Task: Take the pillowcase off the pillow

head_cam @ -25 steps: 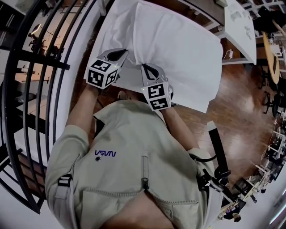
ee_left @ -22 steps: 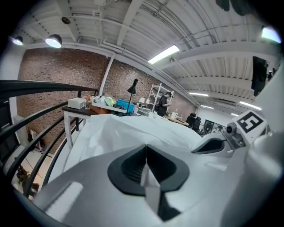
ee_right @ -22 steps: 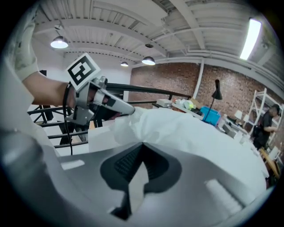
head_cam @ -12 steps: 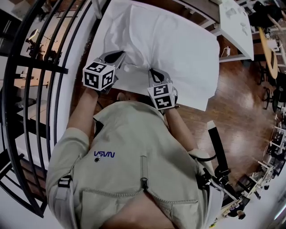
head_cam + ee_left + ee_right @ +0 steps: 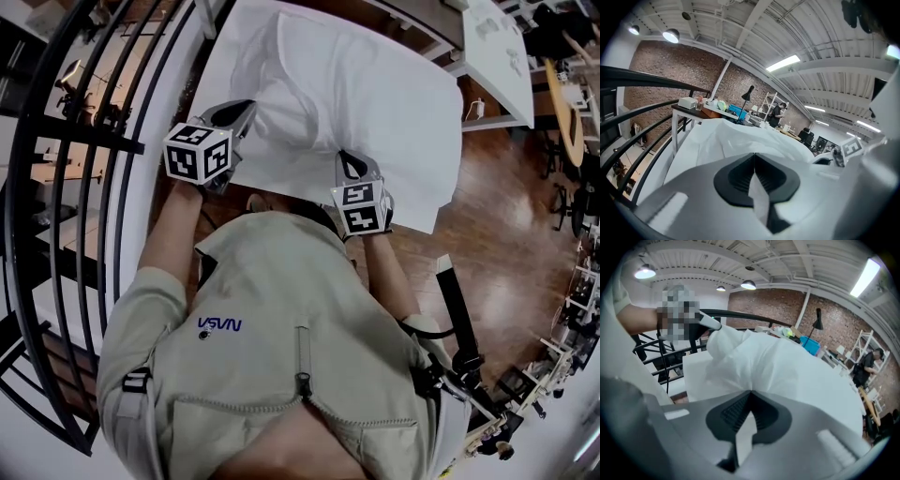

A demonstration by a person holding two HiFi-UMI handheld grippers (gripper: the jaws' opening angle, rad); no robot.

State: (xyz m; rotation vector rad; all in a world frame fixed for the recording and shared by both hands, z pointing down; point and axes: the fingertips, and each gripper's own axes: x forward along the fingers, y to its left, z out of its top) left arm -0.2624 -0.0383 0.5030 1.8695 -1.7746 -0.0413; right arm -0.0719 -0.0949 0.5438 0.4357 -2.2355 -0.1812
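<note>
While the left hand-held gripper (image 5: 242, 114) and right hand-held gripper (image 5: 349, 165) each pinch pillowcase (image 5: 292, 136) cloth at the near edge, the pillow (image 5: 375, 84) lies on the white surface (image 5: 414, 206); black railing (image 5: 103, 141) left, wooden floor (image 5: 506, 216) right, brick wall (image 5: 656, 75) beyond.

On the shirt (image 5: 281, 375): "NASA" (seen upside down).

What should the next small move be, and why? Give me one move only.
Probably draw both grippers back toward the body to slide the case along the pillow. The left gripper and the right gripper are each shut on a fold of the pillowcase at its near edge, and the pillow bulges inside it, so the case is not yet off.
</note>
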